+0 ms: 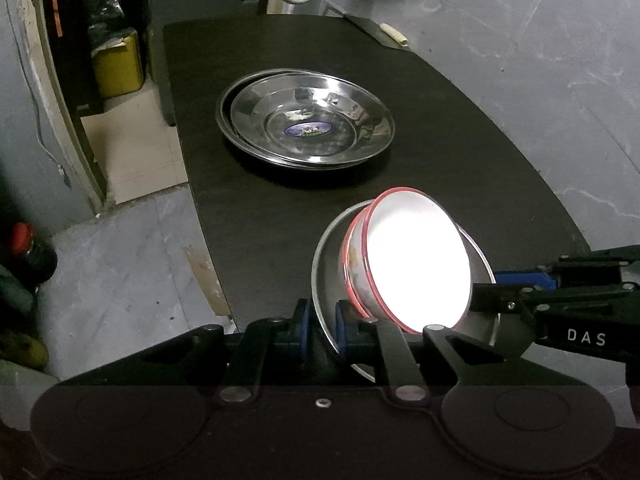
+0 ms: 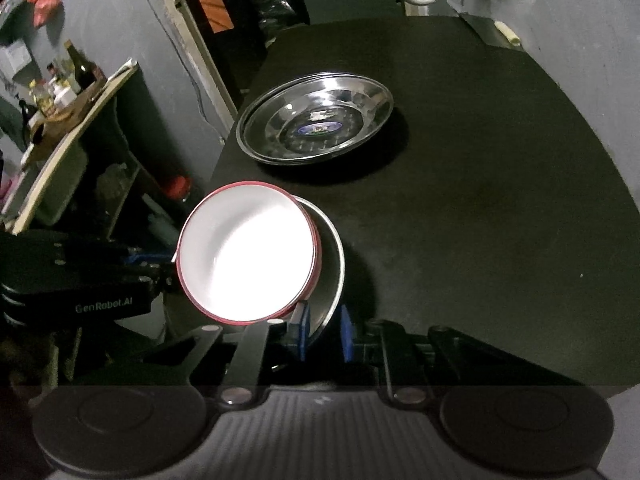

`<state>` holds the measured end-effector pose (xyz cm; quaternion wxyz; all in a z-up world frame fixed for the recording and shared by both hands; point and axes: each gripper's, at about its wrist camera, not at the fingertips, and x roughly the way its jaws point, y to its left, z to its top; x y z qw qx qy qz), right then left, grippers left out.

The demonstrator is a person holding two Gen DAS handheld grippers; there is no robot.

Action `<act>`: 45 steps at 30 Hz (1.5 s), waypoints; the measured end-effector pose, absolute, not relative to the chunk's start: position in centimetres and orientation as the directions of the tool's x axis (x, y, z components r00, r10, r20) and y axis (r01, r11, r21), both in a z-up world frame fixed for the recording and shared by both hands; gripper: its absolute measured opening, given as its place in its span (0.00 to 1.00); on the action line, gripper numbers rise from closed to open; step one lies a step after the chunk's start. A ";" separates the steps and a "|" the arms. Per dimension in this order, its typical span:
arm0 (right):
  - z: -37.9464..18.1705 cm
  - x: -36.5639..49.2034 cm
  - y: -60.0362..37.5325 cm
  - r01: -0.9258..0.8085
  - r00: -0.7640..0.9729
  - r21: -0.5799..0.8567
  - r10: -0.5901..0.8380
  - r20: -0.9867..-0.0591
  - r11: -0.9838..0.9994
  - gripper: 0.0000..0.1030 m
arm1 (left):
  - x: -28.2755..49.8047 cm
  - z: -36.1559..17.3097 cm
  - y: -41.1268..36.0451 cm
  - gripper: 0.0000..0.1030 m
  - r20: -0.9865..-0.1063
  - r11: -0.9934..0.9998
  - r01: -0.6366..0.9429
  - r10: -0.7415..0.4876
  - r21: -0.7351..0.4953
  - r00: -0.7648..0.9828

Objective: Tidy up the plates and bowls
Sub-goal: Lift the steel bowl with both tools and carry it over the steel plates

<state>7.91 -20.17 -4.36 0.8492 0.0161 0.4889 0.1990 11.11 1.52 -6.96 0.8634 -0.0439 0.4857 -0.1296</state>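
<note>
Currently, going left to right: the left gripper [image 1: 323, 330] is clamped on the near-left rim of a steel plate [image 1: 326, 264]. Its blue pads [image 1: 345, 326] sit one on each face of the rim, so that grip is firm. In the left wrist view the plate sits at about 5 o'clock from the table's centre, near the front edge of the dark table [image 1: 460, 184].

On that plate rides a white enamel bowl [image 1: 416, 268] with a red rim. It is tilted and leans toward the right. Its inside is blown out by glare, so I can't tell if anything is in it; it reads as empty.

The right gripper [image 1: 486, 284] comes in from 3 o'clock. In its own view the right gripper [image 2: 323, 330] has its jaws closed on the plate's opposite rim [image 2: 334, 280]. Two grips on opposite edges makes sense: the loaded plate needs to stay level, and the bowl is already off-centre.

At 12 o'clock sits a nested stack of steel plates [image 1: 306, 118]. The top one is slightly offset from the one under it, and holds only a sticker [image 1: 308, 129].

My read: the held plate goes onto that stack, and the bowl comes off first or slides.
</note>
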 end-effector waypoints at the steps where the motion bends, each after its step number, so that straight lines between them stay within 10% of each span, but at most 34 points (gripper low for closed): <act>1: -4.4 8.0 -20.3 -0.316 0.442 0.231 0.358 -0.823 0.920 0.18 | 11.1 -6.9 1.4 0.14 -0.829 0.963 0.183 -0.262 -0.195 0.495; 45: -5.1 8.3 -21.3 -0.262 0.446 0.314 0.403 -0.799 0.913 0.19 | 11.8 -6.7 0.2 0.13 -0.861 0.970 0.197 -0.222 -0.146 0.457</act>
